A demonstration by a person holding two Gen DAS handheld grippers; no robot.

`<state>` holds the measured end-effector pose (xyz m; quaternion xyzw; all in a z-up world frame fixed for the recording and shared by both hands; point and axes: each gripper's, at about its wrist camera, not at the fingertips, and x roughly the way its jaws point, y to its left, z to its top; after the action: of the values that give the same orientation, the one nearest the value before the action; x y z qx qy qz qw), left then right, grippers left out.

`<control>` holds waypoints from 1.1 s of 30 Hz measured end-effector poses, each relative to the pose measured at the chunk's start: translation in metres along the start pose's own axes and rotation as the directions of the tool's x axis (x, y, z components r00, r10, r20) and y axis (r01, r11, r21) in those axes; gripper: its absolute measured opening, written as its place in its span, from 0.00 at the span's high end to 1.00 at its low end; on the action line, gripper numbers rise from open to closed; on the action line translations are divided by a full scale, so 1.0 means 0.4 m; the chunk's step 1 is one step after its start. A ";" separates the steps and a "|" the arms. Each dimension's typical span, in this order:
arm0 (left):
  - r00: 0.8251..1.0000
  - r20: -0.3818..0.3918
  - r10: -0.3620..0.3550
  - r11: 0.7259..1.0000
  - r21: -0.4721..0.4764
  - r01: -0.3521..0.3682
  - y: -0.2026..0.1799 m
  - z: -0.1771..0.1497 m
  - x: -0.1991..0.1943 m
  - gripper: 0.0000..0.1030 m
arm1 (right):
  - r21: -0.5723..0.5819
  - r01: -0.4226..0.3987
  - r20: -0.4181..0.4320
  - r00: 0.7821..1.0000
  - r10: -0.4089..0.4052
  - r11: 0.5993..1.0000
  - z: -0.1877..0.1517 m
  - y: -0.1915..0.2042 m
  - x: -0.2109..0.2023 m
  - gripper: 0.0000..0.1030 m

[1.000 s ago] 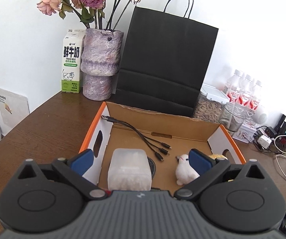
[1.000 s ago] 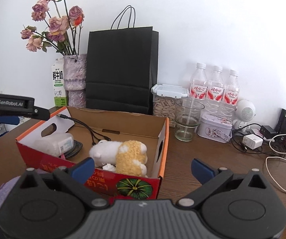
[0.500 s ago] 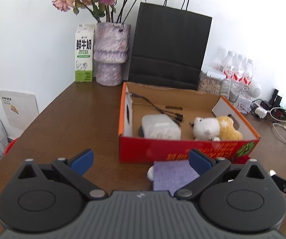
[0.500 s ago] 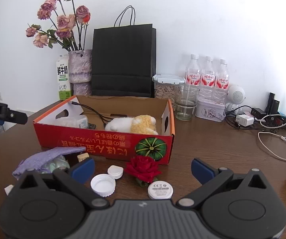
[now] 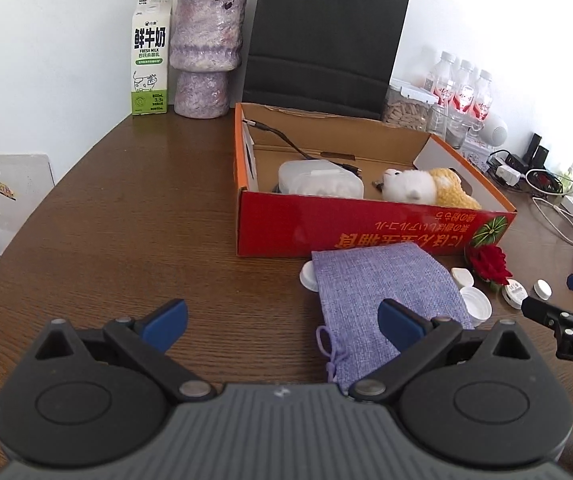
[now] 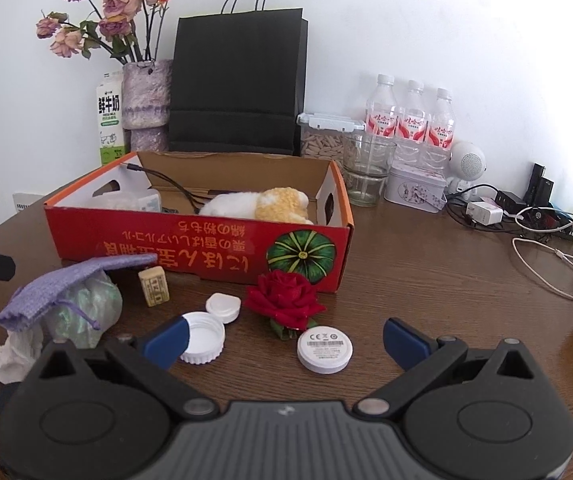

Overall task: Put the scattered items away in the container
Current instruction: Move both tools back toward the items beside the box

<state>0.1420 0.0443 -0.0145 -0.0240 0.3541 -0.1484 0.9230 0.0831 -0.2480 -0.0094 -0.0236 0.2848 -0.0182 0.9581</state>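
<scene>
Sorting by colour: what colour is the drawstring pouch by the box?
Lilac purple, a woven pouch; clearest in the left wrist view.

I see a red box with orange print and a green striped pumpkin picture, a lilac woven pouch, a red rose, white caps, and a white-and-yellow plush toy.

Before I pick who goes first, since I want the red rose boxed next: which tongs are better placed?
Right. The right tongs are open with the red rose just ahead between the fingers. The left tongs face the purple pouch; the rose lies off to their right.
</scene>
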 end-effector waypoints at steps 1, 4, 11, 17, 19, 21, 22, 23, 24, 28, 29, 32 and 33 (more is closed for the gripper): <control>1.000 0.005 -0.006 1.000 -0.007 0.006 0.001 -0.004 -0.003 0.00 | 0.000 0.002 -0.006 1.000 -0.002 1.000 -0.002 -0.002 0.002 0.00; 1.000 0.007 -0.019 1.000 -0.021 0.019 0.002 -0.021 -0.009 0.00 | -0.008 0.001 -0.023 1.000 -0.001 1.000 -0.012 -0.005 0.002 0.00; 0.999 -0.038 -0.006 1.000 0.015 0.007 -0.024 -0.082 -0.002 0.00 | -0.025 -0.013 -0.058 0.998 0.011 1.000 -0.041 -0.026 -0.001 0.00; 0.996 -0.090 0.010 1.000 0.026 -0.008 -0.044 -0.117 0.012 0.00 | -0.020 -0.028 -0.067 0.997 0.026 0.999 -0.060 -0.053 -0.008 0.00; 0.995 -0.100 0.009 0.999 0.035 -0.005 -0.058 -0.122 0.019 0.00 | -0.015 -0.030 -0.076 0.997 0.029 0.999 -0.064 -0.063 -0.004 0.00; 0.994 -0.110 0.012 0.999 0.046 -0.007 -0.073 -0.128 0.027 0.00 | -0.012 -0.033 -0.080 0.996 0.032 0.999 -0.067 -0.070 -0.001 0.00; 0.994 -0.103 0.027 0.998 0.057 -0.021 -0.082 -0.131 0.029 0.00 | -0.010 -0.036 -0.080 0.996 0.035 0.999 -0.068 -0.073 0.000 0.00; 0.994 -0.103 0.039 0.997 0.069 -0.032 -0.088 -0.132 0.034 0.00 | -0.009 -0.040 -0.083 0.996 0.039 0.999 -0.071 -0.076 0.000 0.00; 0.993 -0.103 0.050 0.996 0.078 -0.042 -0.092 -0.131 0.038 0.00 | -0.011 -0.043 -0.085 0.995 0.042 0.999 -0.073 -0.077 0.002 0.00; 0.993 -0.098 0.065 0.995 0.087 -0.057 -0.102 -0.127 0.050 0.00 | -0.016 -0.039 -0.088 0.995 0.038 0.999 -0.075 -0.084 0.008 0.00; 0.993 -0.097 0.073 0.994 0.093 -0.065 -0.104 -0.125 0.055 0.00 | -0.013 -0.038 -0.089 0.995 0.037 0.999 -0.074 -0.087 0.011 0.00; 0.990 -0.093 0.107 0.989 0.114 -0.097 -0.112 -0.123 0.066 0.00 | -0.006 -0.035 -0.096 0.995 0.034 0.999 -0.072 -0.099 0.021 0.00; 0.989 -0.091 0.113 0.988 0.114 -0.102 -0.113 -0.122 0.067 0.00 | -0.005 -0.033 -0.101 0.994 0.032 0.999 -0.072 -0.104 0.026 0.00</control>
<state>0.1171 -0.0035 -0.0616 0.0528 0.3907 -0.1184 0.9113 0.0753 -0.2909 -0.0369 -0.0211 0.3332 -0.0030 0.9426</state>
